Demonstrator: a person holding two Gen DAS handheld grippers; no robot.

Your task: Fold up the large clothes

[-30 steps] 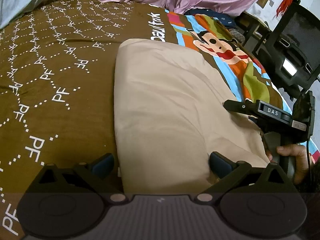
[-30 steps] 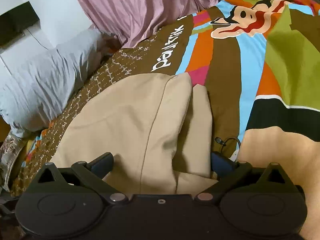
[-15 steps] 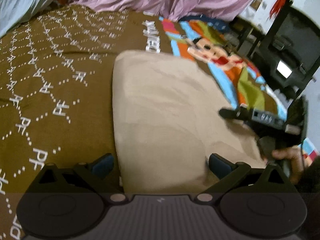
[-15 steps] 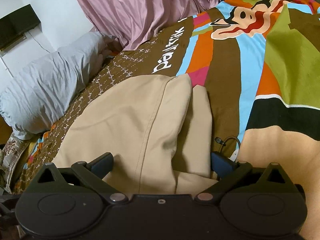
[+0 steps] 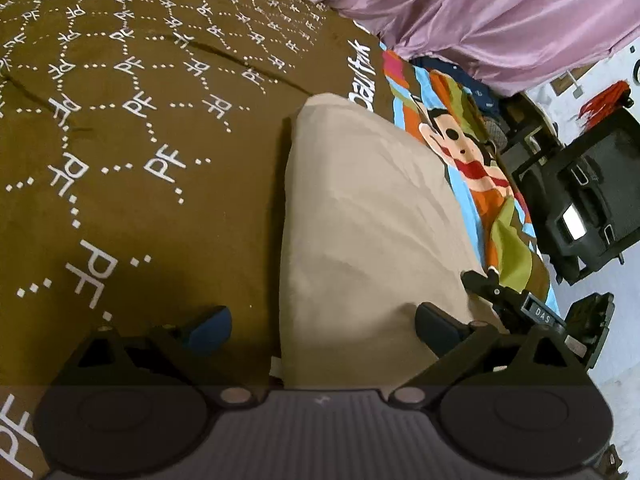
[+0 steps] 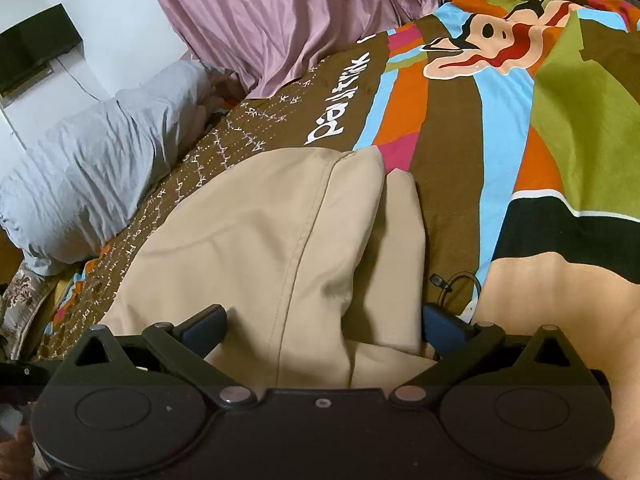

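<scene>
I've got the beige garment (image 5: 360, 232) lying on the bed (image 5: 132, 128), folded into a long band whose long axis runs from my tools at 6 o'clock away towards 12, the far end pointing at the pink curtain (image 5: 500, 12). My left tool (image 5: 320, 330) is spread wide, its left finger over bare bedspread, its right finger over cloth, straddling the near left edge and pinching nothing. My right tool (image 6: 324, 330) is wide too, hanging over the near end, where a seam (image 6: 308, 240) runs lengthwise and a narrower layer peeks out at 3 o'clock. This looks light, soft and floppy to me, a smooth weave that could slide, so the stacked layers may shift if I lift one corner alone. I'd take both near corners through all layers, then carry them towards 12 o'clock. A small black cable (image 6: 456, 282) lies just beside the cloth; best avoided.
</scene>
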